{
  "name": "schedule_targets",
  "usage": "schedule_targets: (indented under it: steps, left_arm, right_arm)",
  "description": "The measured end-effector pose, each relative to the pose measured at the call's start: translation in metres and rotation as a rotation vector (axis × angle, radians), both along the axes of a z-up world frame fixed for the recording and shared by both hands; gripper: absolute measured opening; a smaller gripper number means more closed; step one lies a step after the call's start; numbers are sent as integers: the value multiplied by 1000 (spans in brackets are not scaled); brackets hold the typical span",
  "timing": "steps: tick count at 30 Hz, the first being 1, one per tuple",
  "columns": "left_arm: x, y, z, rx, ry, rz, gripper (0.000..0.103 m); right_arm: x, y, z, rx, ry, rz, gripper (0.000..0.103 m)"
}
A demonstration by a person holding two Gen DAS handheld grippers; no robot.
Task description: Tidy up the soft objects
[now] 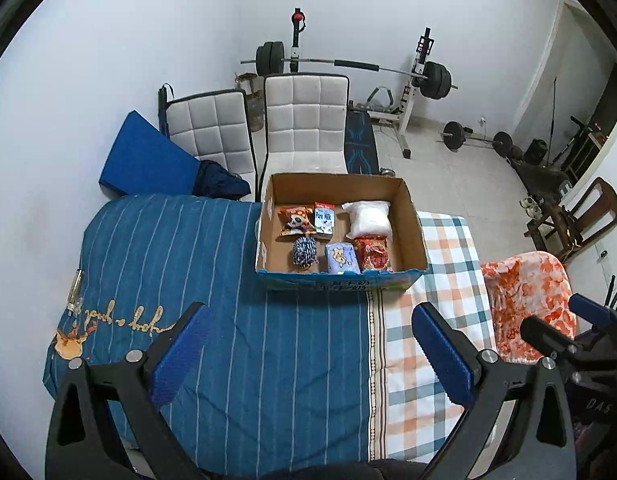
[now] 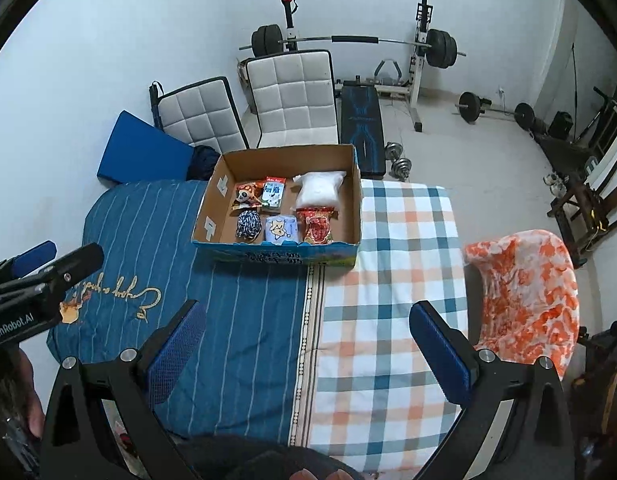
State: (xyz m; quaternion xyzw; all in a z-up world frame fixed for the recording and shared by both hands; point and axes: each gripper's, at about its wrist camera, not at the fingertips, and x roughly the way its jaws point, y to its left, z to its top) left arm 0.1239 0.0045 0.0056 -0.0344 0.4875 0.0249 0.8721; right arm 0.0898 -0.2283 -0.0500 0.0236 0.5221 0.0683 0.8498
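Note:
A cardboard box (image 1: 410, 216) (image 2: 212, 188) stands on the bed. Inside lie several soft packs: an orange panda pack (image 1: 295, 220) (image 2: 245, 195), a green-white milk pack (image 1: 323, 218) (image 2: 273, 194), a white bag (image 1: 368, 218) (image 2: 318, 190), a blue-white woven ball (image 1: 304, 252) (image 2: 247, 224), a pale blue pack (image 1: 340, 258) (image 2: 281, 230) and a red pack (image 1: 372, 254) (image 2: 318, 226). My left gripper (image 1: 308, 352) is open and empty over the blue striped cover, well short of the box. My right gripper (image 2: 308, 348) is open and empty over the cover's seam.
The bed has a blue striped cover (image 1: 228, 280) and a checked cover (image 2: 388, 280). An orange-white blanket (image 2: 524, 292) hangs at the right. Two white padded chairs (image 1: 304, 120), a blue mat (image 1: 144, 156) and a barbell rack (image 1: 420, 76) stand behind the bed.

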Motion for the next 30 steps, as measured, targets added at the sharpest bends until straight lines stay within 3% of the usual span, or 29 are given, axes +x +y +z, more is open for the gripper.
schedule_targets:
  steps: [11,30]
  left_arm:
    - [-14,-4,35,75,-127,23,103]
    - [-13,-7,35,59,-126,3,103]
  right_arm:
    - [4,-3,36,-45,-94,-67,103]
    - [-3,0,54,-75,-127,-65,103]
